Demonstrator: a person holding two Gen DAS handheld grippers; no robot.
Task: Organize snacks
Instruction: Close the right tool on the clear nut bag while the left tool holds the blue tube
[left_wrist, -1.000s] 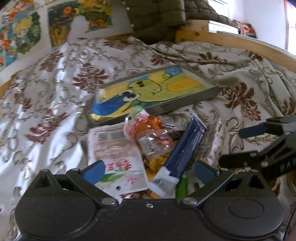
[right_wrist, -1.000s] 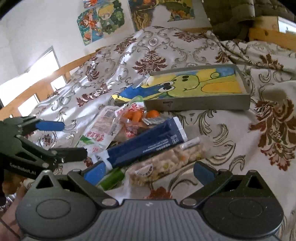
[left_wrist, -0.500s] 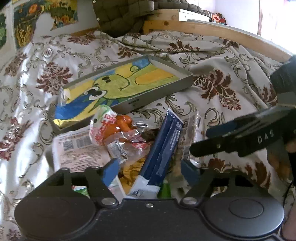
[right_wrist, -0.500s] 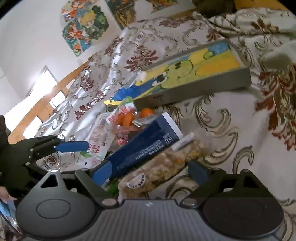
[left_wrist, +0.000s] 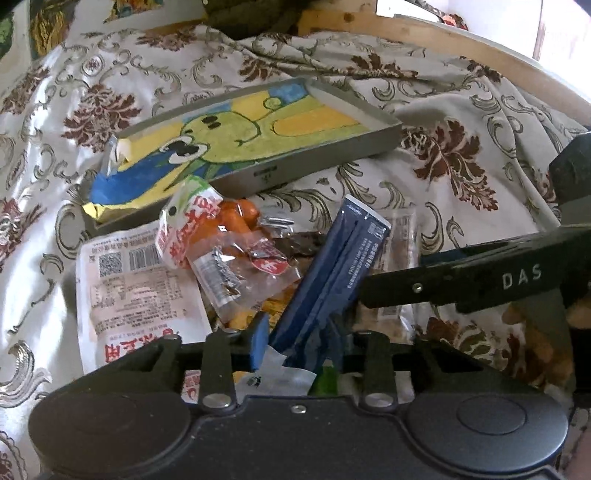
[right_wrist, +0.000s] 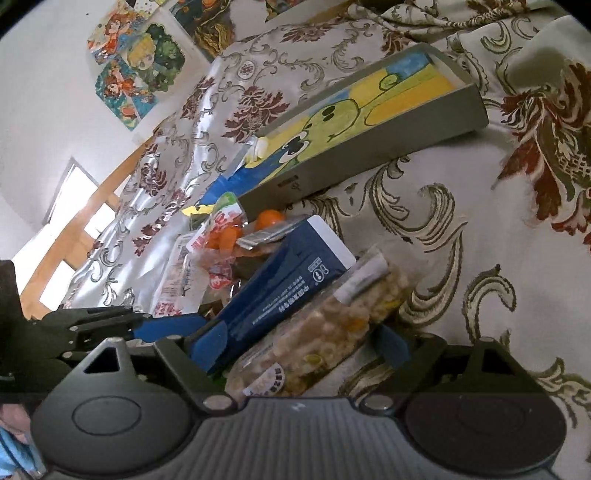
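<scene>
Snack pile (left_wrist: 236, 266) on the bed, ahead of both tools. Left tool (left_wrist: 295, 341) pinched on navy packet (left_wrist: 332, 273). Right tool (right_wrist: 299, 341) wide, straddling clear nut bag (right_wrist: 332, 325); "DAS" on its finger. Grey tray (left_wrist: 369, 144) beyond.

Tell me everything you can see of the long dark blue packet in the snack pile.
The dark blue packet is a long, flat, glossy pouch with white print and a white band at its far end. It lies tilted across the pile, its far end raised toward the painted tray. The clear nut bag lies against one side, the orange snack bags against the other. The left gripper has its blue pads on either side of its near end; contact is unclear.
</scene>
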